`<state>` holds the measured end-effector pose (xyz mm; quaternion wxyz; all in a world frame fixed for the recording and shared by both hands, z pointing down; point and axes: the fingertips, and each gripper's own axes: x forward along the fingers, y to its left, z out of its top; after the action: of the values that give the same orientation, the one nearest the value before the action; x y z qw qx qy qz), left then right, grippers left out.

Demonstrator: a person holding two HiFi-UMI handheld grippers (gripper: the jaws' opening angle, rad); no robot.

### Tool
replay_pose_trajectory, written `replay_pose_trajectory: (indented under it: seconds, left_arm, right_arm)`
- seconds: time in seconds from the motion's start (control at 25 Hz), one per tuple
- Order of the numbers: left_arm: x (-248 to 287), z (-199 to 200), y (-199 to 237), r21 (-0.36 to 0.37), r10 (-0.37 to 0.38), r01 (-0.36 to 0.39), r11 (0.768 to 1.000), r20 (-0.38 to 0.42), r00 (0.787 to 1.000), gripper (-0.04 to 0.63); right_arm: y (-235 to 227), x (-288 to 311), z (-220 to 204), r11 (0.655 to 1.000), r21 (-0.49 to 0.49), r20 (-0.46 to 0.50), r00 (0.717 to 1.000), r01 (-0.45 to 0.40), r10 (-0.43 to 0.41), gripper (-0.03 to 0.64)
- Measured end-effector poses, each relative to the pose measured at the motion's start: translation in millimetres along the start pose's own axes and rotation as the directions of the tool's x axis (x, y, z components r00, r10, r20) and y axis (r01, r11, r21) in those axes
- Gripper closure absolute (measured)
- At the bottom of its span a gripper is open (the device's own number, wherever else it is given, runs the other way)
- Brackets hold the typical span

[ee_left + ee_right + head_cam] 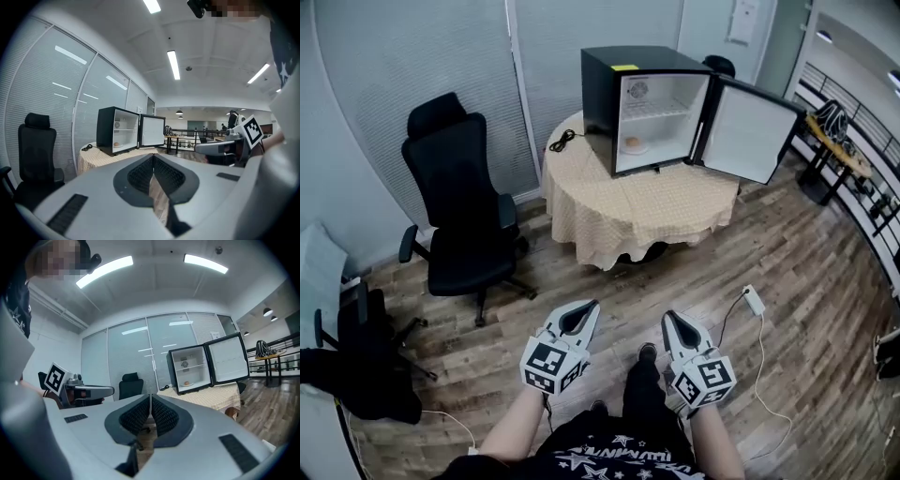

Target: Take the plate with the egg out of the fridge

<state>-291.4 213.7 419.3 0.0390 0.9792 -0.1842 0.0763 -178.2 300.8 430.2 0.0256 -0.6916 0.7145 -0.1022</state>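
A black mini fridge stands on a round table with its door swung open to the right. On its lower shelf lies a plate with an egg, also seen as the plate in the left gripper view and the plate in the right gripper view. My left gripper and right gripper are held low in front of the person, well short of the table. Both are shut with nothing between the jaws.
A black office chair stands left of the table. A cable coil lies on the tablecloth beside the fridge. A white power adapter with cord lies on the wood floor to the right. A railing runs along the right.
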Motion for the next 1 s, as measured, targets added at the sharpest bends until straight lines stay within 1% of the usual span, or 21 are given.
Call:
replay_pose_trajectory:
  seconds: [0.12,0.2,0.32,0.68,0.92,1.0]
  left_arm:
    - [7,0,14,0.003,0.033,-0.033,0.999,-0.003,0.999,0.588]
    - [18,2,26,-0.004,0.054,-0.054,0.999,-0.005,0.999,0.588]
    - [41,4,40,-0.017,0.065,-0.065,0.998,-0.012,0.998,0.588]
    - [136,19,65,-0.002,0.064,-0.064,0.998,-0.034,0.997,0.588]
    - [201,25,82,-0.002,0.108,-0.108,0.994,-0.063,0.992,0.588]
    - [222,25,86,-0.001,0.120,-0.120,0.993,-0.074,0.990,0.588]
  right_arm:
    - [-16,16,5,1.000,0.026,0.025,1.000,-0.013,0.012,0.586]
    - [-28,31,6,0.999,0.042,0.024,1.000,-0.020,0.019,0.586]
    - [-48,51,11,0.998,0.055,0.015,0.999,-0.031,0.030,0.586]
    - [-137,116,29,0.995,0.090,0.005,0.999,-0.038,0.038,0.586]
    - [-198,160,37,0.989,0.136,-0.014,0.998,-0.054,0.056,0.586]
    - [-218,172,37,0.988,0.137,-0.028,0.997,-0.065,0.070,0.586]
